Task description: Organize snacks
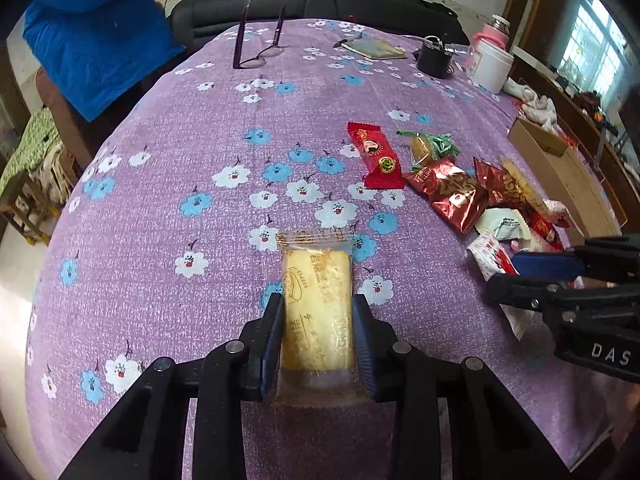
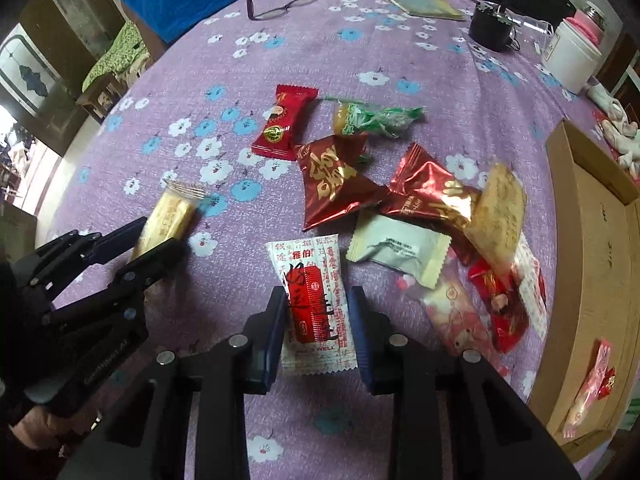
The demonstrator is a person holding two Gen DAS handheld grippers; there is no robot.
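Cardboard box [image 2: 592, 240]: lies open at the right edge of the table [image 2: 400, 60], beside the snack pile. One pink-and-red wrapped snack [image 2: 592, 384] lies inside, near its front end; the rest of the floor that shows is bare.
White canister [image 2: 572, 56]: stands upright at the far right of the table; contents hidden.
Left hand-held gripper [image 1: 318, 320]: narrow opening, both blue pads pressed on the long sides of a clear-wrapped cheese cake bar [image 1: 318, 308]. The bar points away from the gripper, over the floral purple cloth, apart from the pile.
Right hand-held gripper [image 2: 318, 320]: narrow opening, jaws on either side of a white-and-red sachet [image 2: 314, 300], pads at its edges.
Snack pile: a red candy packet [image 2: 286, 120], a green-wrapped pastry [image 2: 372, 120], two dark red foil packs [image 2: 336, 180], a pale green packet [image 2: 396, 248] and a round biscuit pack [image 2: 500, 212] lie loose between the sachet and the box.
Far side: spectacles [image 2: 280, 8] and a notebook [image 2: 424, 4].
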